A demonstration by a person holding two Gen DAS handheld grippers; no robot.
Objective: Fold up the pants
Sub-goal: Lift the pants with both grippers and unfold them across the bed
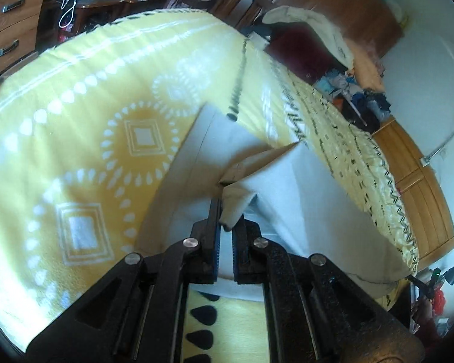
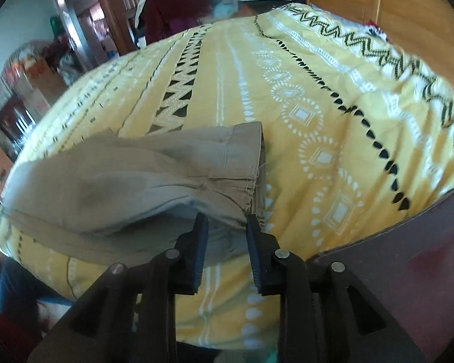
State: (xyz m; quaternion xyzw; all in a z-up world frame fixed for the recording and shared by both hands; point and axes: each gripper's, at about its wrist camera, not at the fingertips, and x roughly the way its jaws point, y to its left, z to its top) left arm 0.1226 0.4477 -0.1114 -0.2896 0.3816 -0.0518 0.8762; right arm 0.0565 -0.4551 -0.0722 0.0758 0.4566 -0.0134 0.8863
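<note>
Beige pants [image 2: 136, 175] lie spread on a yellow patterned bedspread [image 2: 317, 121]. Their stitched hem [image 2: 245, 151] points right in the right wrist view. My right gripper [image 2: 225, 220] hovers over the near hem corner with its jaws apart. The cloth touches the right fingertip [image 2: 251, 224] but is not pinched. In the left wrist view the pants [image 1: 287, 199] look pale and washed out. My left gripper [image 1: 230, 211] is shut on a folded edge of them, lifting it off the bedspread [image 1: 75, 121].
Wooden drawers [image 1: 9, 24] and a cluttered desk stand beyond the bed. A heap of clothes [image 1: 363, 99] and a wooden wardrobe [image 1: 423, 196] line the right side. A dark wooden bed edge [image 2: 408, 257] runs at the right, and a doorway [image 2: 84, 15] shows far left.
</note>
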